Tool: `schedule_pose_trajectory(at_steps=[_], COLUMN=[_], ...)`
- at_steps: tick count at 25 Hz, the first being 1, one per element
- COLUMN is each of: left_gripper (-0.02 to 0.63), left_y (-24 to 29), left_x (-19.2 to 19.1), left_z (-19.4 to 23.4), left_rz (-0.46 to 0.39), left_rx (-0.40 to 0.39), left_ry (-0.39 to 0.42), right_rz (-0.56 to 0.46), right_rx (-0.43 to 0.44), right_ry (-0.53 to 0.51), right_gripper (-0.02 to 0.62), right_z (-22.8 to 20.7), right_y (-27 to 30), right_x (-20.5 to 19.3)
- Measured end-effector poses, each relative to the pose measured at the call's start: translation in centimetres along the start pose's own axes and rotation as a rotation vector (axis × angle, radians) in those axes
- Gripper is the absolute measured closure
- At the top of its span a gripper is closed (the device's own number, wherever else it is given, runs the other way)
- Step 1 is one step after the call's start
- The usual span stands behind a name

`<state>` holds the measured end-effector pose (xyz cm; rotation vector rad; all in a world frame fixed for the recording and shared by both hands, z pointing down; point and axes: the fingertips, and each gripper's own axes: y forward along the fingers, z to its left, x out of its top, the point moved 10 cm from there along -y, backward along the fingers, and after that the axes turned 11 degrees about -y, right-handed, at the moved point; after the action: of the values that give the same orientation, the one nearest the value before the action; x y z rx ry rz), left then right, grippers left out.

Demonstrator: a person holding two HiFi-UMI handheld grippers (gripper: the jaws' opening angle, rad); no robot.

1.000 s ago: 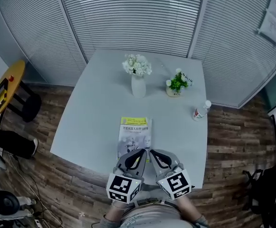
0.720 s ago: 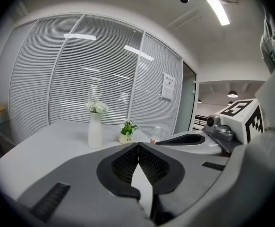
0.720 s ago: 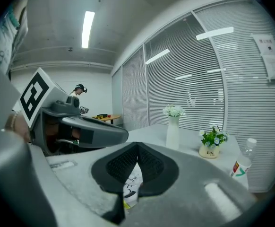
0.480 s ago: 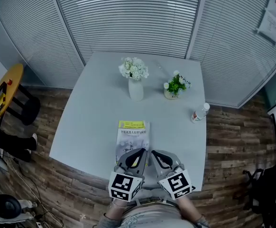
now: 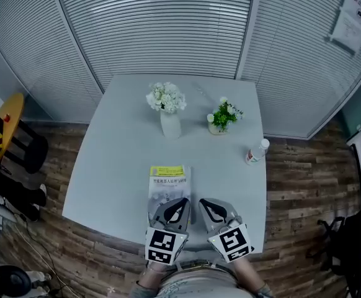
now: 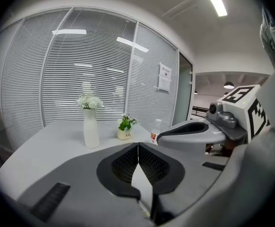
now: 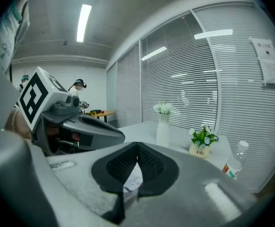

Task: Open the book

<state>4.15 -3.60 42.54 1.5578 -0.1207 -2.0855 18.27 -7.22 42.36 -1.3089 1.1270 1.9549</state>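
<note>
The closed book (image 5: 168,183), with a yellow band along its top and a grey cover, lies flat near the front edge of the white table (image 5: 121,160). My left gripper (image 5: 183,201) hovers over the book's near right corner with its jaws shut and nothing between them; in the left gripper view its tips (image 6: 138,145) meet. Just right of the book, my right gripper (image 5: 203,202) is also shut and holds nothing. A strip of the book (image 7: 133,182) shows below its closed jaws (image 7: 137,145).
A white vase of white flowers (image 5: 167,112), a small potted plant (image 5: 221,117) and a plastic bottle (image 5: 254,152) stand at the table's far half. A yellow round side table (image 5: 0,124) is at the left. Slatted blinds wall the back; wood floor surrounds the table.
Both grippers have crept a little forward over the book's near end, jaws still shut. The head view has shifted, so the table sits slightly lower and further left.
</note>
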Motion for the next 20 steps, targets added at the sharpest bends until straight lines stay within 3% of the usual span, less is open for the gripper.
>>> schedule_pose_trajectory(at_steps=[9,20], left_gripper=[0.591,0.561], left_y=[1.3,3.8], left_x=[-1.5,-5.3], left_z=[0.5,2.9], left_rz=[0.077,0.18], left_rx=[0.002,0.107], left_ry=[-0.005,-0.019], right_rz=[0.031,0.046], right_rx=[-0.002,0.015], right_ry=[0.011,0.058], right_gripper=[0.594,0.594], right_z=[-0.2,-1.6], right_y=[0.0,0.6], right_x=[-1.1,-2.0])
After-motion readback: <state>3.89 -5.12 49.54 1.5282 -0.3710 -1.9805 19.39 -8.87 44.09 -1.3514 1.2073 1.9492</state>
